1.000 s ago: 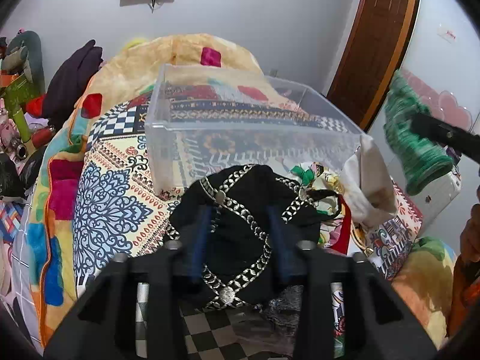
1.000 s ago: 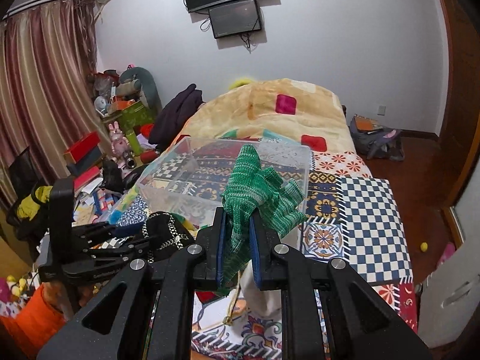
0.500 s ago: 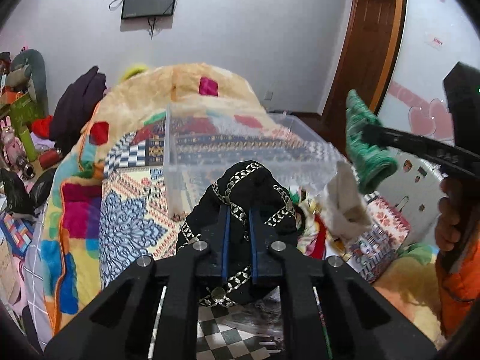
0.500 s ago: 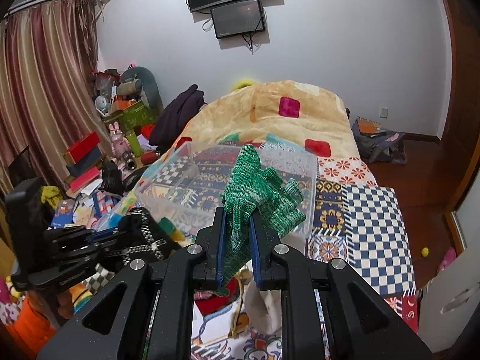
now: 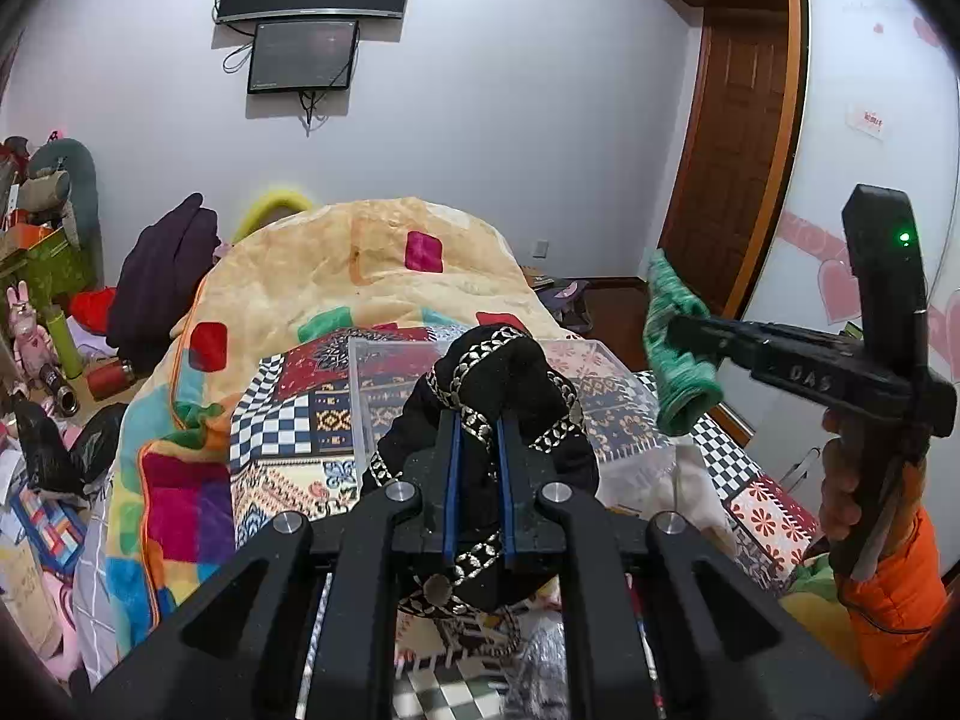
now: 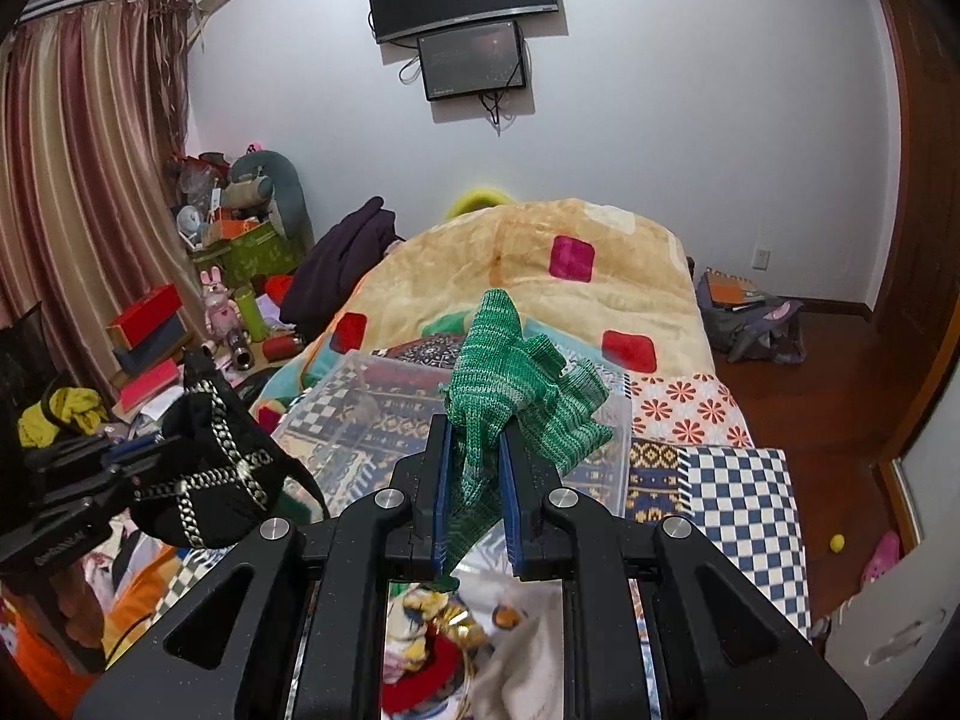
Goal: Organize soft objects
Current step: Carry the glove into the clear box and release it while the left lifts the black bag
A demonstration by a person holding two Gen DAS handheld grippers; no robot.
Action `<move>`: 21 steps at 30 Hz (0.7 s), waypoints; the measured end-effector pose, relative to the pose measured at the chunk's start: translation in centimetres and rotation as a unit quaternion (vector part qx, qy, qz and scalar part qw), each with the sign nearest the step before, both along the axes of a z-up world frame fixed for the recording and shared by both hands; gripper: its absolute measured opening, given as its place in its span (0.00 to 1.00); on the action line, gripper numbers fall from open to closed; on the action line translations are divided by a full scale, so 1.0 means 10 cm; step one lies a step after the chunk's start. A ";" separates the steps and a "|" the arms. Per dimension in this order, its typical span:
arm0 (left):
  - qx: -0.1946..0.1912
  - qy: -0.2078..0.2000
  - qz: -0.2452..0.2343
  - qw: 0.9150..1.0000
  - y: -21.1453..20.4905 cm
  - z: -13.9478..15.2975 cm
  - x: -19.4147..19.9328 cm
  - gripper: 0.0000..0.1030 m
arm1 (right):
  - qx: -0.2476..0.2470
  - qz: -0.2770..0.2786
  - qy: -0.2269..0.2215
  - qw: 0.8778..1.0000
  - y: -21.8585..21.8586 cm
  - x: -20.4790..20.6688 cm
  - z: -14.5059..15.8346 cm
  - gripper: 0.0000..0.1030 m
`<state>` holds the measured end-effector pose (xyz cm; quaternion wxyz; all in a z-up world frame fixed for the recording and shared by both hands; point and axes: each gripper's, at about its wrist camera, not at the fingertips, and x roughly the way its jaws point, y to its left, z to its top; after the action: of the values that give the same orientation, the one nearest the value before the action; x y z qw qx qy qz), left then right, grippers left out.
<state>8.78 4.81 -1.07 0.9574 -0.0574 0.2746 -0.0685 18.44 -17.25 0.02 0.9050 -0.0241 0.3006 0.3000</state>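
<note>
My left gripper (image 5: 478,420) is shut on a black cloth with silver chain trim (image 5: 492,372), held up in the air in front of a clear plastic bin (image 5: 384,390) on the bed. From the right wrist view the same black cloth (image 6: 210,468) hangs at the left. My right gripper (image 6: 474,426) is shut on a green knitted cloth (image 6: 516,378), held above the near edge of the clear plastic bin (image 6: 372,408). In the left wrist view, the green cloth (image 5: 678,348) shows at the right, held by the right gripper (image 5: 681,330).
A loose pile of soft items, white and red cloths (image 6: 480,654), lies on the patterned bedspread (image 6: 708,468) below the grippers. A yellow blanket (image 5: 372,264) covers the far bed. Clutter, boxes and toys (image 6: 198,300) crowd the left side. A wooden door (image 5: 732,180) stands at right.
The left gripper closed on the black cloth and lifted it off the pile, up in front of the bin. The right gripper carried the green cloth closer to the bin.
</note>
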 end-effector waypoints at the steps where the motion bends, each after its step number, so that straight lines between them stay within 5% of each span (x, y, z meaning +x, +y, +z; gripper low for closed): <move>1: -0.002 0.002 -0.002 1.000 0.00 0.00 0.03 0.10 | -0.009 -0.001 0.001 1.000 0.04 0.04 -0.02 0.13; 15: -0.025 0.083 -0.018 0.996 0.02 -0.28 0.71 0.11 | -0.095 0.010 0.082 0.992 0.38 0.55 -0.46 0.13; 21: -0.022 0.113 -0.010 0.993 0.02 -0.40 0.95 0.27 | -0.108 0.023 0.104 0.989 0.42 0.57 -0.56 0.14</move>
<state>18.24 5.03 -5.04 0.9179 -0.0831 0.3803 -0.0771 24.11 -13.09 -5.58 0.8540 -0.0969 0.4228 0.2872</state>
